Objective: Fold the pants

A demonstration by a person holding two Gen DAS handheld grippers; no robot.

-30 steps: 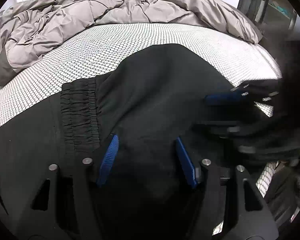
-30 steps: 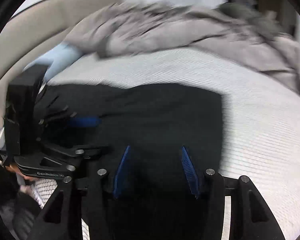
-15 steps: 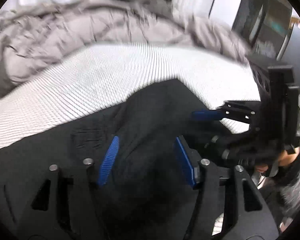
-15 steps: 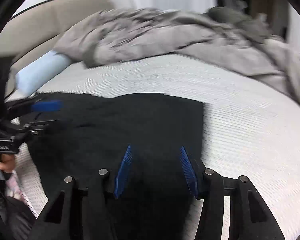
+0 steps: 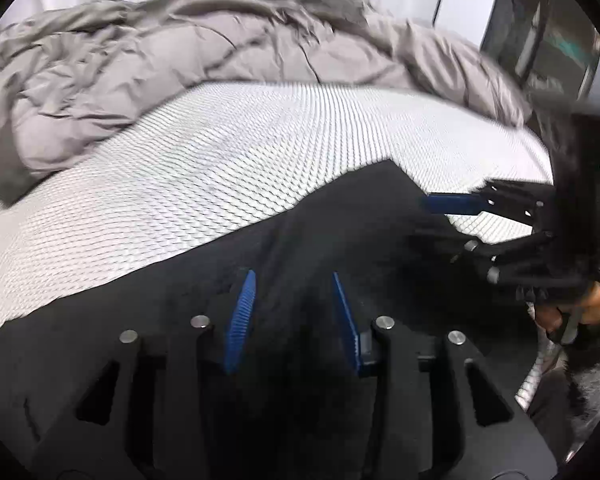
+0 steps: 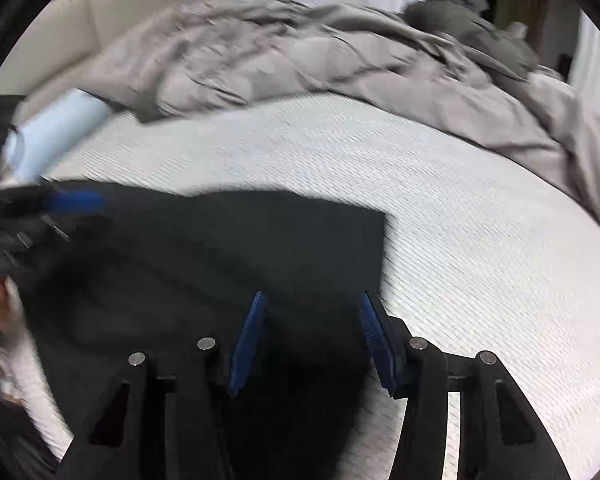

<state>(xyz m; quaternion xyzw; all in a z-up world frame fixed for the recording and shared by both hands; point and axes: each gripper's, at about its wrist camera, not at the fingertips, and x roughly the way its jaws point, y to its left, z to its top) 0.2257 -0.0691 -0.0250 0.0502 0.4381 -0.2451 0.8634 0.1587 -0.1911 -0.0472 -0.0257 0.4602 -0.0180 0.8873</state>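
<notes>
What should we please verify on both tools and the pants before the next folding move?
1. Black pants lie on the white mattress: ok.
2. Left tool has fabric between its fingers; jaws just closing: ok.
3. Left tool's grip firm: cannot tell.
4. Right tool straddles the pants' edge: ok.
5. Right tool's grip closed: cannot tell.
6. Grey duvet lies apart from the pants: ok.

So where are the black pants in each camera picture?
Left wrist view: the black pants fill the lower middle, reaching under the left gripper.
Right wrist view: the black pants lie lower left, under the right gripper.
Shared landmark: the crumpled grey duvet behind the white mattress.
</notes>
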